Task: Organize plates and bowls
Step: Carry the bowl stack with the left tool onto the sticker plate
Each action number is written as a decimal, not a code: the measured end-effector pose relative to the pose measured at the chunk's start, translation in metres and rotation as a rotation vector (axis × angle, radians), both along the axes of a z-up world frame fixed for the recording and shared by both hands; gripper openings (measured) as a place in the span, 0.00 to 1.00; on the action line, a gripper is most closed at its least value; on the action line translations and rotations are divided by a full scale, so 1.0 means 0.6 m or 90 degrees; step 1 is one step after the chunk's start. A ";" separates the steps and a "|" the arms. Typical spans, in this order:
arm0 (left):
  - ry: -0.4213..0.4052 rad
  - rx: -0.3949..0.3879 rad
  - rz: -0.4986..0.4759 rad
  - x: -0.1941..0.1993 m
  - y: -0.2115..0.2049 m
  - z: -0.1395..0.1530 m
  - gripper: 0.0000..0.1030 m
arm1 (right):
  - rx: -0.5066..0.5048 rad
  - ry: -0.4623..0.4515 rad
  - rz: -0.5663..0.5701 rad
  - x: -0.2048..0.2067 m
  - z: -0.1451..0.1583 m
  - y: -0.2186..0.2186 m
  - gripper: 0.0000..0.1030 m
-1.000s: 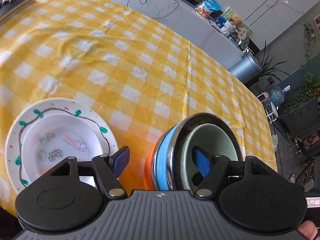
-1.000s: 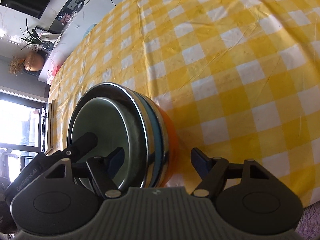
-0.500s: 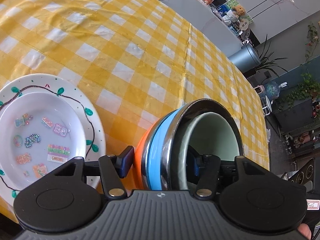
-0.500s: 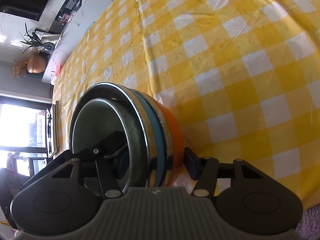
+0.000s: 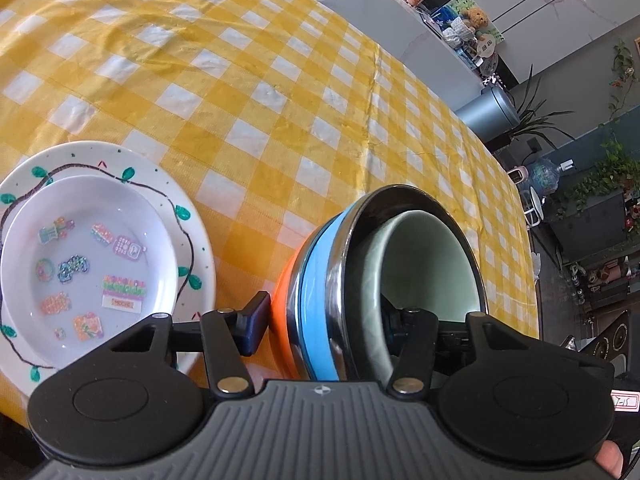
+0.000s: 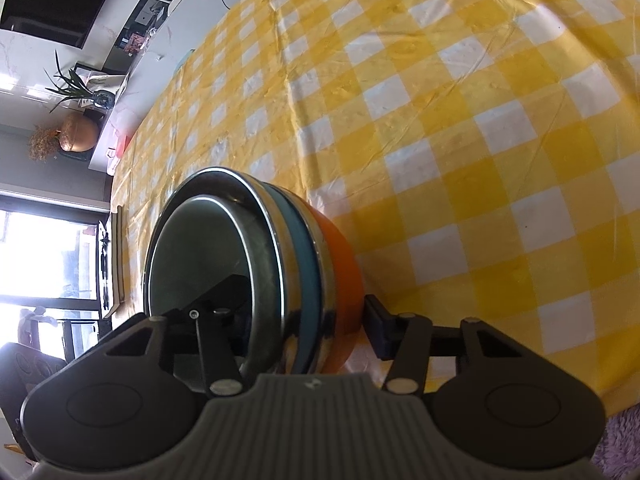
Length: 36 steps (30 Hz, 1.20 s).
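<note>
Both my tongs grip the nested bowls: my left tongs and right tongs each clamp the rim, one finger inside, one outside. Left of them sit stacked plates on the checked tablecloth.

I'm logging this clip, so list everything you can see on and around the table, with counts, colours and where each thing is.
Bowls: four nested; orange outermost, blue, shiny steel, pale green innermost; stack at near table edge, tipped in both views.
Plates: two stacked; white with green leaf vine below, plain white with stickers on top; left of bowls.
Tablecloth: one, yellow and white check, covers table.
Bin: one, grey-blue, beyond the table's far edge.
Left gripper: black, fingers straddling the stack's wall.
Right gripper: black, one finger against the orange outside, the other inside.
</note>
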<state>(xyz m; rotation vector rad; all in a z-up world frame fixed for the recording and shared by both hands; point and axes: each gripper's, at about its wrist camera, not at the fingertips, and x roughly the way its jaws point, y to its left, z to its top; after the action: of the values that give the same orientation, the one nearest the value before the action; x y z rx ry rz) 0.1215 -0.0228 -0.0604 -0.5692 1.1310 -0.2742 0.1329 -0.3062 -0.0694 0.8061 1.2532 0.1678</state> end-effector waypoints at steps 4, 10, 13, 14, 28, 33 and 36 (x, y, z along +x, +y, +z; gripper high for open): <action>-0.016 0.003 0.001 -0.009 0.002 0.015 0.58 | 0.009 -0.013 0.007 -0.004 0.008 0.001 0.50; -0.036 0.006 0.008 -0.021 0.018 0.039 0.58 | 0.018 -0.042 0.022 -0.009 0.028 0.010 0.49; -0.042 0.010 0.015 -0.026 0.031 0.049 0.58 | 0.023 -0.054 0.038 -0.006 0.035 0.022 0.49; -0.044 0.011 0.017 -0.027 0.036 0.053 0.58 | 0.026 -0.057 0.044 -0.006 0.037 0.027 0.49; -0.070 0.010 0.063 -0.052 0.141 0.088 0.58 | 0.045 -0.100 0.101 0.005 0.072 0.132 0.48; -0.069 -0.001 0.085 -0.061 0.184 0.087 0.58 | 0.044 -0.109 0.118 0.012 0.077 0.175 0.48; -0.063 -0.008 0.097 -0.065 0.210 0.079 0.58 | 0.040 -0.112 0.130 0.018 0.078 0.202 0.48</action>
<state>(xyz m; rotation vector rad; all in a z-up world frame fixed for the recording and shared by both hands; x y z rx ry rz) 0.0826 0.1034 -0.0128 -0.6430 0.9849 -0.1757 0.1436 -0.1850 -0.0227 0.7004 1.1670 0.4365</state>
